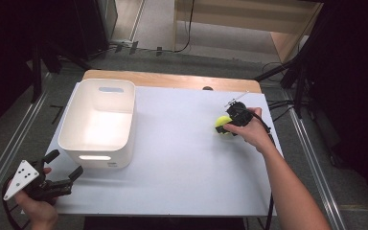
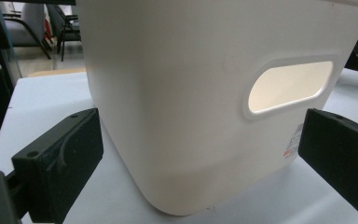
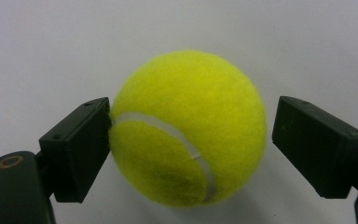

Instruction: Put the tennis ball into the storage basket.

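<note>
A yellow-green tennis ball lies on the white table top at the right. My right gripper straddles it. One pad touches the ball's side and the other pad stands a little off it, so the jaws are open around it. At the near left corner my left gripper is open and holds nothing. It points at the near wall of a white bin with a handle slot.
The bin stands on the left half of the table. A wooden strip runs along the far edge. Dark stands and cables lie on the floor beyond the right side.
</note>
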The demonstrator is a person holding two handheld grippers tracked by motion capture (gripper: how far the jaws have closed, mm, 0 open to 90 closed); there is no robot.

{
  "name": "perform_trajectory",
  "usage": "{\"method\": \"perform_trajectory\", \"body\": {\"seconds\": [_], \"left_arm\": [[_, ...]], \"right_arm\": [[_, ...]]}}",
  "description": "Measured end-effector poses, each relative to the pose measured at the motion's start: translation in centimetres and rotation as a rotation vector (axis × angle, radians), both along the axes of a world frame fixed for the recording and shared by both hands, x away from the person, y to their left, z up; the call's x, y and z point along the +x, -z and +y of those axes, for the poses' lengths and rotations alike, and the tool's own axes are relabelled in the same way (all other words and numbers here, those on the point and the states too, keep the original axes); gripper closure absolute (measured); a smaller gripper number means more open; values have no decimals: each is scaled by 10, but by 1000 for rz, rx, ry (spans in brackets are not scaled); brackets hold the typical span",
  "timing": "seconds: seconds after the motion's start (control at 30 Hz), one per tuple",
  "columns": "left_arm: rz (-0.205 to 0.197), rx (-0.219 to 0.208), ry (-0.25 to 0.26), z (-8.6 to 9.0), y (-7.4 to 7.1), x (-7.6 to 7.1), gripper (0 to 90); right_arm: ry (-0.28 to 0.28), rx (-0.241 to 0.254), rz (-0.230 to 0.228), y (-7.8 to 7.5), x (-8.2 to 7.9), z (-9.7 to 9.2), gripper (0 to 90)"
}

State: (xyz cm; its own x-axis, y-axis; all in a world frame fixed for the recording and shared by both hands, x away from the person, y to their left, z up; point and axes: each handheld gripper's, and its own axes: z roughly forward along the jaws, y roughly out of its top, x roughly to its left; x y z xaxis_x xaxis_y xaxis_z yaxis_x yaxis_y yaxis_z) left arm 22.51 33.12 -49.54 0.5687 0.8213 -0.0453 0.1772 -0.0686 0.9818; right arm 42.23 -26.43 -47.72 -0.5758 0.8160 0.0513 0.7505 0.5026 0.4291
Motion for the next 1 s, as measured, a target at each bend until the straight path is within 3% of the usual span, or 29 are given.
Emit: {"method": "perform_trajectory", "body": {"seconds": [0.17, 0.37, 0.83, 1.0], "left_arm": [[0, 0, 1, 0, 0, 0, 1], [-1, 3, 3, 0, 0, 0, 1], [4, 10, 5, 0, 0, 0, 1], [4, 11, 3, 0, 0, 0, 1]], "right_arm": [[-5, -20, 6, 3, 1, 2, 128], [-14, -3, 25, 4, 2, 4, 223], [-19, -7, 33, 1, 2, 6, 232], [-52, -11, 18, -4, 1, 11, 233]]}}
